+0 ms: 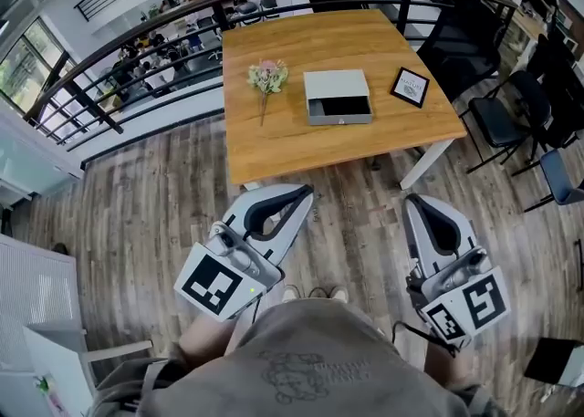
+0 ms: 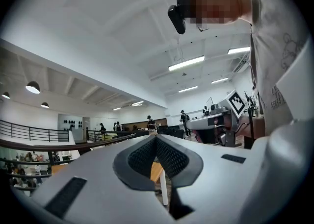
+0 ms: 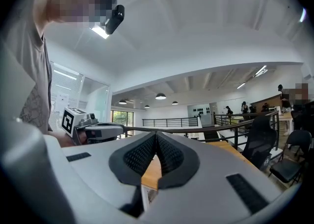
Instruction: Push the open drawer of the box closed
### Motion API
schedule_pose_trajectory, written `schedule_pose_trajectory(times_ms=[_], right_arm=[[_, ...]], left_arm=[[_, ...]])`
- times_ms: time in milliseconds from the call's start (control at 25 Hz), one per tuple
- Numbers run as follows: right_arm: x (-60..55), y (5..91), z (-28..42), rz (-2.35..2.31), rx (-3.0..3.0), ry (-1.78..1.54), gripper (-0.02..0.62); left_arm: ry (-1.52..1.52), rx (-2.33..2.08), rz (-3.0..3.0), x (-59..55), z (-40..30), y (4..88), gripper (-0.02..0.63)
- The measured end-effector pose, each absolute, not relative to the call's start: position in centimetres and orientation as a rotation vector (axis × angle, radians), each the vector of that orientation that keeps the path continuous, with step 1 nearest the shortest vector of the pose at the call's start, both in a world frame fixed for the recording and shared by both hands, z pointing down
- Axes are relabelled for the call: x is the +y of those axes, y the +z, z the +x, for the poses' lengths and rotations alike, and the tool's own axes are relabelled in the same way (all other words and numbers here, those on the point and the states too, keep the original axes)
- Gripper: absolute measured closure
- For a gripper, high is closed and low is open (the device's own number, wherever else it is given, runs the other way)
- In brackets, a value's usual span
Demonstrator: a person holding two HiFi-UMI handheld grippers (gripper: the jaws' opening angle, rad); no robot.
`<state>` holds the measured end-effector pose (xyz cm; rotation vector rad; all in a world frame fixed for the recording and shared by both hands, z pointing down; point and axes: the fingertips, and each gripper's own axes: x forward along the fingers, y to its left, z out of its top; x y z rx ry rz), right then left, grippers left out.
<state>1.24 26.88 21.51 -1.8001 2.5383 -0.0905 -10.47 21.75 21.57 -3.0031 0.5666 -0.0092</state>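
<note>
Standing view over a wooden table [image 1: 301,41], with both of my tools held low in front of my body and well apart from the work. My left gripper [image 1: 307,192] has its jaws brought together tip to tip, with nothing between them. My right gripper [image 1: 411,198] is likewise fully closed and empty. The grey box [image 1: 337,87] lies near the middle of the table, and its drawer [image 1: 340,114] is drawn out on the side facing me, so that the dark inside shows. To the left of the box lies a small bunch of flowers [image 1: 267,78]. To its right lies a black-framed card [image 1: 411,87]. Neither touches the box. By my judgement the box is stiff but light, probably card or thin board, and the smooth tabletop would let the whole thing slide away under a push. The place to bear on is the middle of the drawer's flat front panel, pressed squarely with closed jaw tips so that the drawer does not skew. The second gripper could steady the far wall of the box. Count: two grippers, one box with one drawer, one bunch of flowers, one framed card, one table.
</note>
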Motion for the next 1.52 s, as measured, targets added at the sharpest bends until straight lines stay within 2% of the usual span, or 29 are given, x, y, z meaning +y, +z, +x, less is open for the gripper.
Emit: schedule_pose_trajectory(times_ms=[480, 560, 600, 1160, 1520], right_arm=[[26.7, 23.6, 5.5, -1.774, 2.587, -0.081, 0.554], [26.3, 24.0, 6.0, -1.78, 2.589, -0.092, 0.441], [26.1, 24.1, 6.3, -1.773, 2.589, -0.096, 0.436], [17.9, 28.2, 8.2, -1.846, 2.634, -0.167, 0.436], [7.7, 33.9, 9.2, -1.911, 2.642, -0.415, 0.442]], left_arm=[[-0.019, 0.672, -2.965, 22.9, -6.3, 22.9, 0.591], [-0.016, 0.694, -2.962, 22.8, -6.0, 22.9, 0.591], [-0.02, 0.707, -2.961, 22.6, -6.0, 23.0, 0.591], [-0.043, 0.667, -2.958, 13.8, -4.1, 26.5, 0.591], [-0.154, 0.614, -3.039, 4.1, -2.6, 29.9, 0.591]])
